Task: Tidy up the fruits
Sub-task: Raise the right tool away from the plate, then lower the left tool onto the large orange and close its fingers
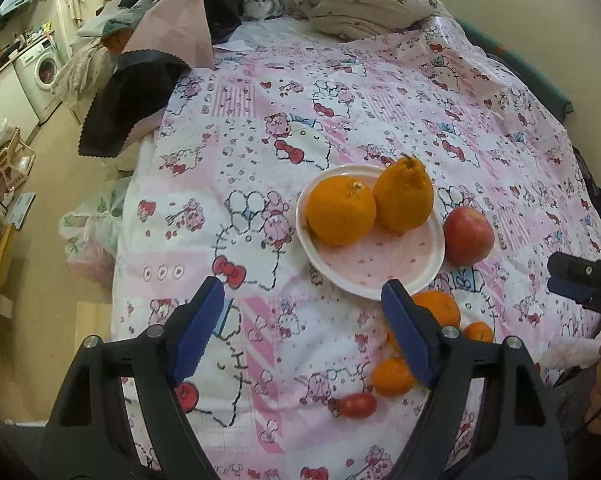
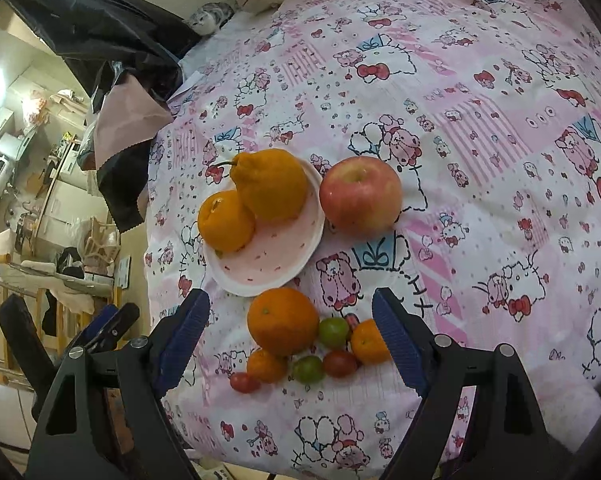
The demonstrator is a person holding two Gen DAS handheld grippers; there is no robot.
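Note:
A white and pink plate (image 1: 374, 264) (image 2: 268, 264) lies on the bed and holds a round orange (image 1: 340, 210) (image 2: 225, 221) and a pear-shaped orange (image 1: 404, 196) (image 2: 274, 184). A red apple (image 1: 468, 236) (image 2: 360, 194) lies just right of the plate. In front of the plate lie a big orange (image 2: 283, 320) (image 1: 440, 306), small tangerines (image 2: 266, 366), green and red small fruits (image 2: 334, 332). My left gripper (image 1: 304, 328) is open and empty, before the plate. My right gripper (image 2: 290, 340) is open around the loose fruit pile, above it.
The bed has a pink cartoon sheet (image 1: 340, 100). A cat (image 1: 262, 3) sits at the far end beside a bundle of bedding (image 1: 364, 4). Dark and pink cloths (image 1: 148, 80) hang at the bed's left edge. A washing machine (image 1: 40, 70) stands far left.

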